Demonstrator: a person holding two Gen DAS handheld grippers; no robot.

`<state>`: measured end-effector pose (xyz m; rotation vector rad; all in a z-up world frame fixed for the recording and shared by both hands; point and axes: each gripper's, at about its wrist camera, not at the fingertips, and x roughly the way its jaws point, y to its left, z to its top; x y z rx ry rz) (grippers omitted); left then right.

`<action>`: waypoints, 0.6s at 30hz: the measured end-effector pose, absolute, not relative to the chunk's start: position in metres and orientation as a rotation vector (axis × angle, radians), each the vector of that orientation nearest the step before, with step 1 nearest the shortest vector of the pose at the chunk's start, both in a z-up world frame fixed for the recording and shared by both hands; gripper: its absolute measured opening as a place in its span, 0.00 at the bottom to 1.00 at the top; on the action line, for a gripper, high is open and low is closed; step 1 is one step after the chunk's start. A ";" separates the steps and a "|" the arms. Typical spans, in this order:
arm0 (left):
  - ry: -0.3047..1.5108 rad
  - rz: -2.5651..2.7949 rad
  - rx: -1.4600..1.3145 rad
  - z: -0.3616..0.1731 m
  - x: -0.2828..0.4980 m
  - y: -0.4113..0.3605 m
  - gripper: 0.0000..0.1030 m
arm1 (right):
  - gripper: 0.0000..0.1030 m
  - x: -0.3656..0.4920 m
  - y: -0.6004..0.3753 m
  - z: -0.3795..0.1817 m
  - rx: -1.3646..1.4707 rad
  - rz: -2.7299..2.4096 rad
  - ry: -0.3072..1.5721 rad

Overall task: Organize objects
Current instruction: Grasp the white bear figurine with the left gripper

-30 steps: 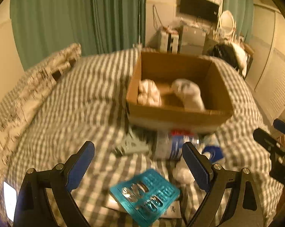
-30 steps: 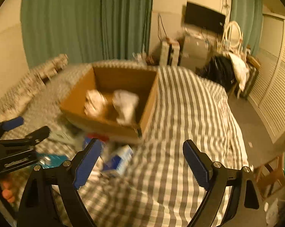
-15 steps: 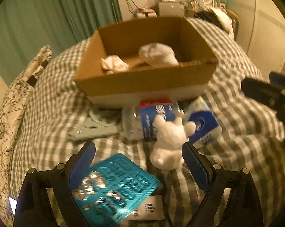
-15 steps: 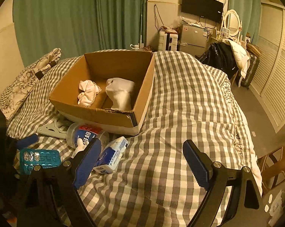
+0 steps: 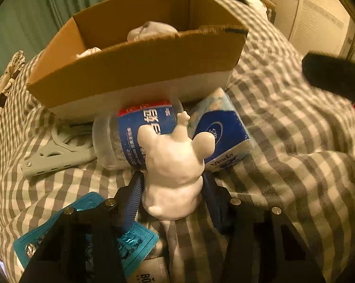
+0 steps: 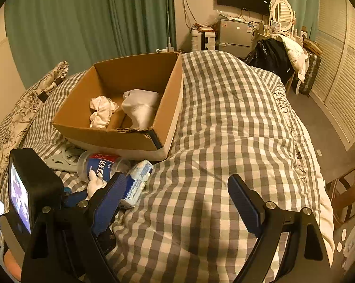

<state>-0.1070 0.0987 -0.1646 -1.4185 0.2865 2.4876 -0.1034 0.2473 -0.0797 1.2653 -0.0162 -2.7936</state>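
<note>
Two blue pads of our left gripper (image 5: 171, 193) sit tight against the sides of a white animal figurine (image 5: 175, 172) at lower centre of the left view; we judge them clamped on it, though its base seems to rest on the checked bedspread (image 5: 283, 129). Our right gripper (image 6: 175, 202) hangs wide apart over bare bedspread in the lower middle of the right view, holding nothing.

Just behind the figurine lie a clear bottle with a blue label (image 5: 130, 139) and a blue tissue pack (image 5: 222, 132), both touching the front wall of the cardboard box (image 5: 139, 70) that fills the upper half of the frame. A pale grey plastic clip (image 5: 55, 151) lies at the left, and a teal blister pack (image 5: 83, 231) is partly under the left gripper at lower left. Two white bundles of cloth (image 6: 125, 109) are already in the box.

We take this as the pick-up of the figurine. Next we would lift it clear of the bottle and the box's front wall, carry it over the rim, and release it inside.
</note>
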 end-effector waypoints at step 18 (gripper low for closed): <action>0.108 2.731 -1.267 -0.097 -0.097 0.011 0.50 | 0.86 -0.114 0.188 -0.108 1.389 -2.651 0.137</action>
